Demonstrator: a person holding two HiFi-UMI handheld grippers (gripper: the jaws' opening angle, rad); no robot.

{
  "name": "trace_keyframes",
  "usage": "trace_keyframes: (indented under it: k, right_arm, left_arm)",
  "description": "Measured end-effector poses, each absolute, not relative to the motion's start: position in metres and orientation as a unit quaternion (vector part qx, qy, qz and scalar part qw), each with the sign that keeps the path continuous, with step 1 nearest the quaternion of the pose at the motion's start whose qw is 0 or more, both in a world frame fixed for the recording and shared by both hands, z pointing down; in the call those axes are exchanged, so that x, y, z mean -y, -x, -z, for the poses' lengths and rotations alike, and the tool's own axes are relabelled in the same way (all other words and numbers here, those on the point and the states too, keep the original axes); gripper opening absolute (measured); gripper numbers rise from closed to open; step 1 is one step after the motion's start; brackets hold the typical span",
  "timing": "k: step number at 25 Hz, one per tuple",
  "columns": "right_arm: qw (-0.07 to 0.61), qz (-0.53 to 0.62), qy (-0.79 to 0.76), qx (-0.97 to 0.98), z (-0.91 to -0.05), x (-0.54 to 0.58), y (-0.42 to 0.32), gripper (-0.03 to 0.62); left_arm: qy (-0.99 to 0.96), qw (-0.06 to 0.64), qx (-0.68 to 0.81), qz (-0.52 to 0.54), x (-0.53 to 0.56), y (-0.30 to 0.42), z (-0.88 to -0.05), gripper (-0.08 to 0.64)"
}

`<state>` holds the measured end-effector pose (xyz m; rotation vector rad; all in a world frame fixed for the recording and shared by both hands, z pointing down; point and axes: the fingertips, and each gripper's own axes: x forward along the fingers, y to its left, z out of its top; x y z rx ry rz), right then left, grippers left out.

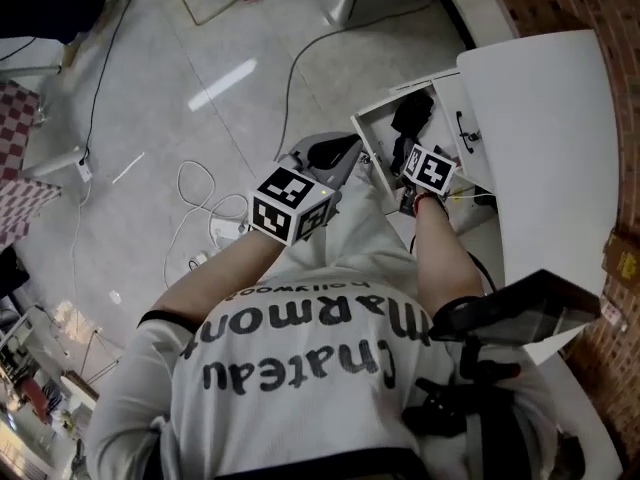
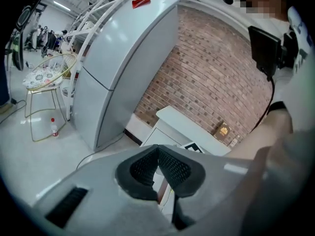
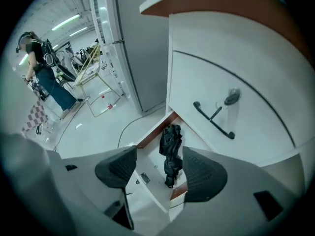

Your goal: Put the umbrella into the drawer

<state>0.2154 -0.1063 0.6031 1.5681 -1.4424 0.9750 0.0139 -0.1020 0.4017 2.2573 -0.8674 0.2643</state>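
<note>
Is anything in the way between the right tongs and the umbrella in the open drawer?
Nothing visible. The right tongs are open and empty, aimed at the open drawer. The black umbrella lies inside it, in plain sight through the gap between them, with no object in between.

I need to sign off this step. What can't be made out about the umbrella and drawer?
- Head view: the right gripper covers part of the drawer and of the umbrella.
- Right gripper view: a small item on the drawer floor is too small to name.
- Left gripper view: the left gripper blocks most of the drawer.
</note>
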Motion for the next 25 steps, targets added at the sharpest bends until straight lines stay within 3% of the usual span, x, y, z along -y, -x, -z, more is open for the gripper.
trace_keyframes:
  k: [4,6,9,18,25]
  right_arm:
    - [0.348,-0.417,-0.587,0.601,-0.560,0.115,-0.192,0.287]
    - [0.319,-0.436,-0.577,0.612,-0.537,0.123,-0.182,0.205]
    - [0.277,-0.436,-0.579,0.631,-0.490,0.134,-0.171,0.150]
    - [0.155,-0.335,-0.598,0.712,-0.315,0.188,-0.160,0.127]
    - [0.006,-0.250,-0.586,0.771,-0.183,0.187,-0.159,0.118]
  left_arm:
    - [-0.878,0.320,0.343,-0.096,0.104,0.002,-0.377,0.015]
    - [-0.878,0.314,0.353,-0.082,0.112,0.008,-0.364,0.015]
    - [-0.876,0.314,0.362,-0.052,0.122,0.012,-0.336,0.015]
    - [-0.905,0.248,0.346,0.002,0.145,0.000,-0.238,0.015]
    - [-0.921,0.185,0.337,0.060,0.141,-0.014,-0.168,0.015]
